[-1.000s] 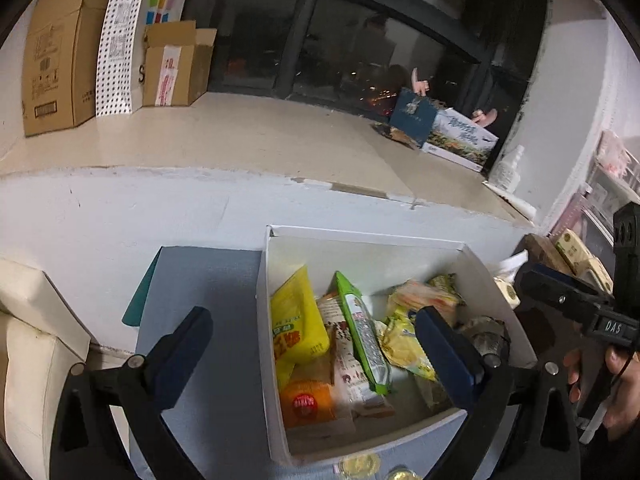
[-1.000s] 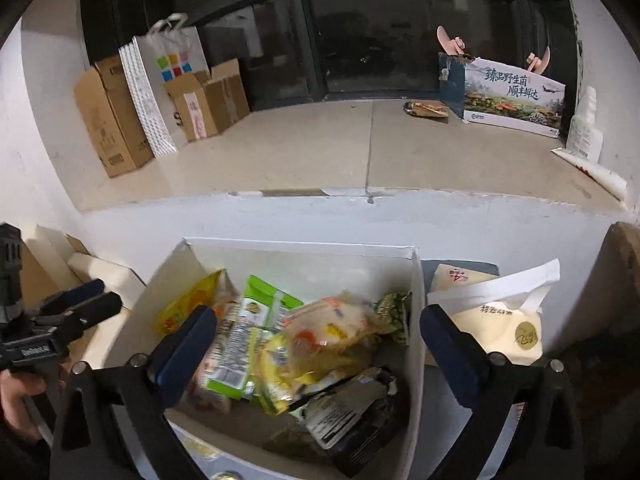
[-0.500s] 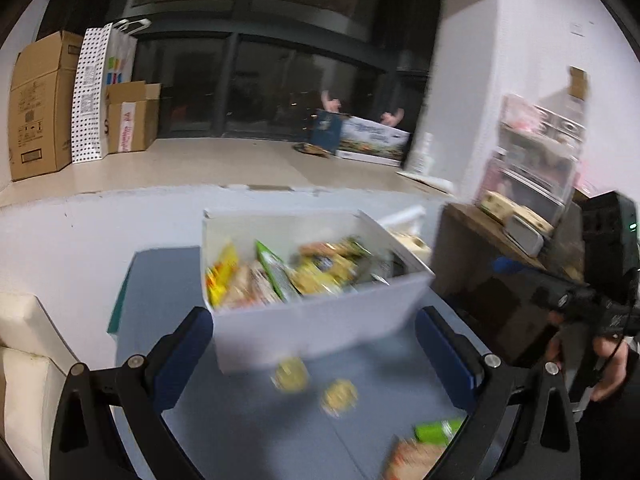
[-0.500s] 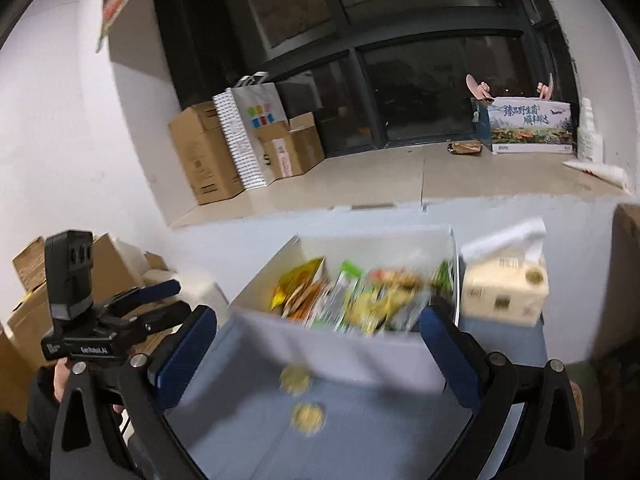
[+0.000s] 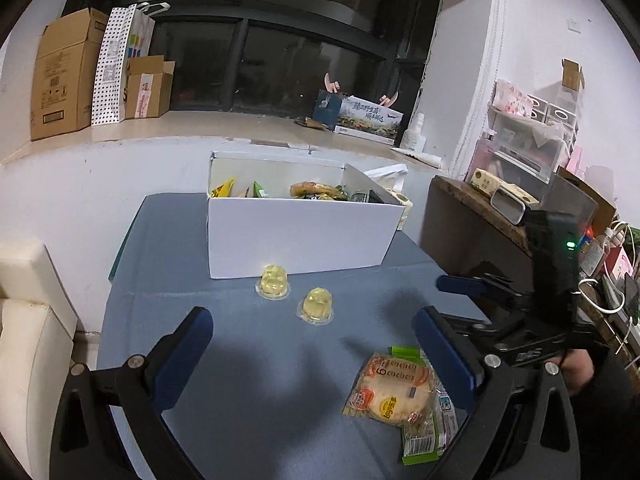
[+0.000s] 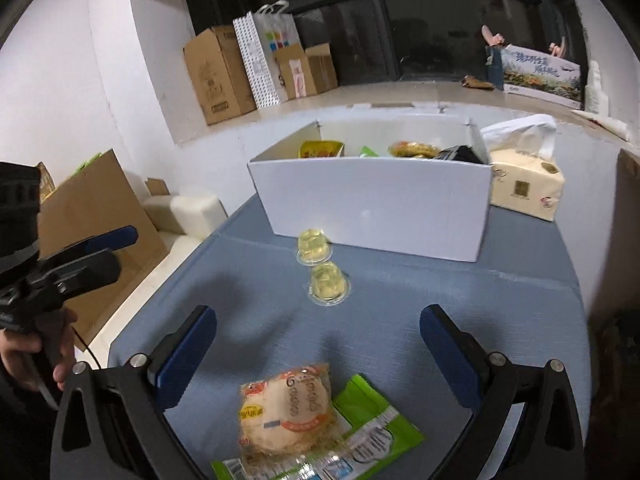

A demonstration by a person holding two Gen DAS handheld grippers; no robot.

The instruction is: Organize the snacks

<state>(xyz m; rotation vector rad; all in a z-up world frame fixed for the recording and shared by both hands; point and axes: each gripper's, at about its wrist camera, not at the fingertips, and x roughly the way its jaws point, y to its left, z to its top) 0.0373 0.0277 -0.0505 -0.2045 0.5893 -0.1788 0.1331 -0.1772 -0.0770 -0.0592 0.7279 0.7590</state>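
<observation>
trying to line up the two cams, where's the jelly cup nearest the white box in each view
Left wrist: the jelly cup sits left of centre, just before the white box.
Right wrist: the same jelly cup sits near centre, against the box's front wall.
Shared landmark: the white box of snacks, directly behind it in both.

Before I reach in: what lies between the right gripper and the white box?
Two jelly cups on blue cloth, before the white box; right wrist view.
</observation>
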